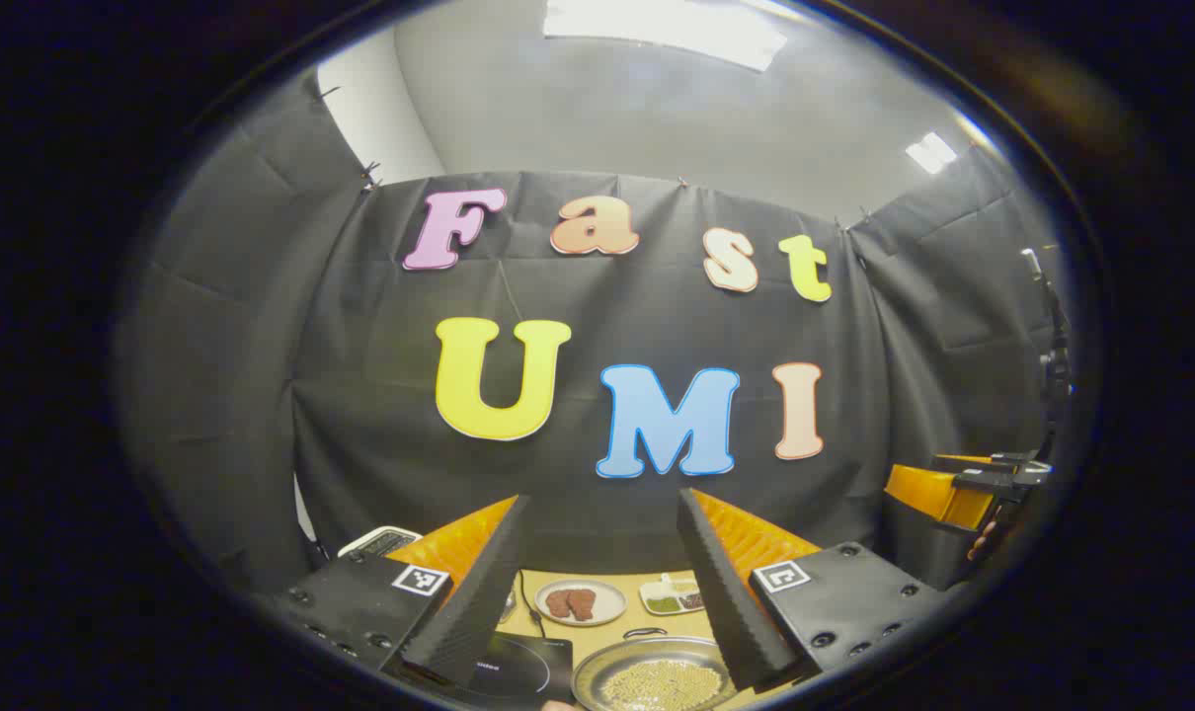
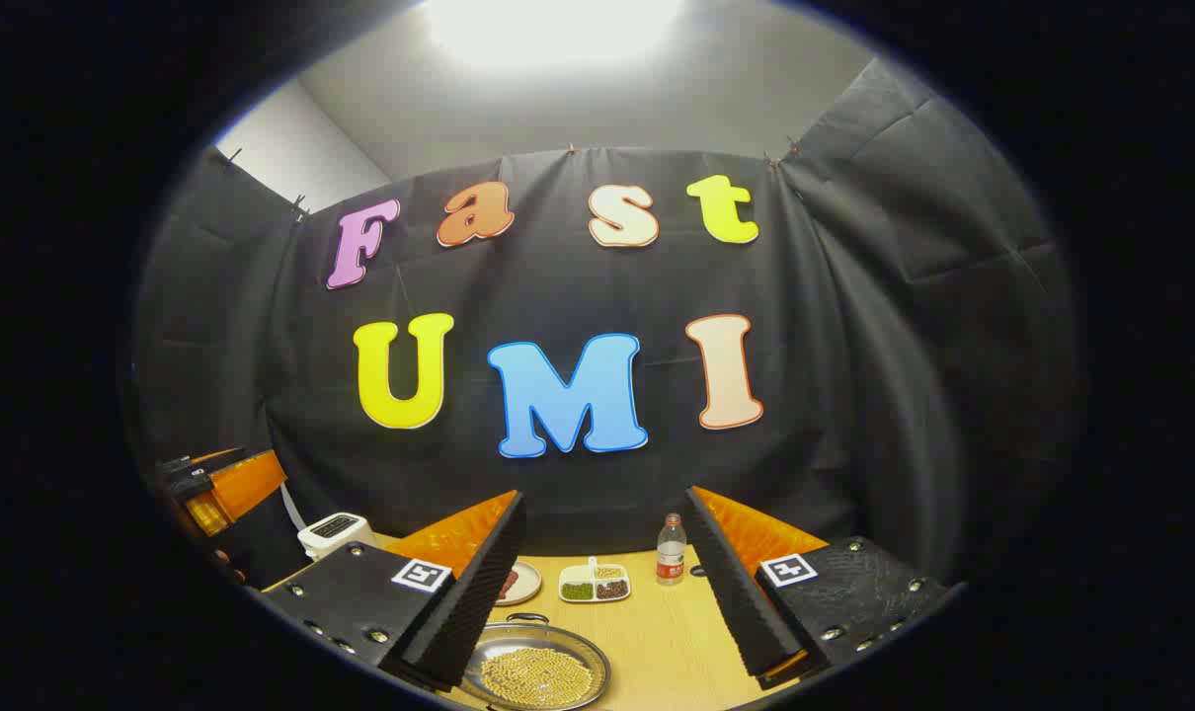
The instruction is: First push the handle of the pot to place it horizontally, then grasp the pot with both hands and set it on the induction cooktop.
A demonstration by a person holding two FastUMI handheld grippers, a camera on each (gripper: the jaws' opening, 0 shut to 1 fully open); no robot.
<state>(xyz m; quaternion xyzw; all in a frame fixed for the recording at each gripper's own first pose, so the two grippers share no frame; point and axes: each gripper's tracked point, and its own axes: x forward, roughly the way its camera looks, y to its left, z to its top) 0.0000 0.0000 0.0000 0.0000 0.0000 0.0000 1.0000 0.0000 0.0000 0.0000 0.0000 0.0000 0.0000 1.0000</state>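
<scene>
Now both claws, the left claw [image 1: 597, 583] and the right claw [image 2: 602, 583], hang wide and hold nothing. At 6 o'clock, the pot [image 2: 535, 671] sits on the counter [image 2: 657, 632] beside the cooktop [image 1: 518, 667]. First, one claw should probably drop low and nudge the handle [image 2: 526, 618] gently sideways.

Both views high, facing table [image 1: 647, 632].

pot [image 2: 535, 672] right of cooktop [image 1: 518, 667] | plate [image 1: 581, 601], divided dish [image 2: 595, 585] behind pot
</scene>
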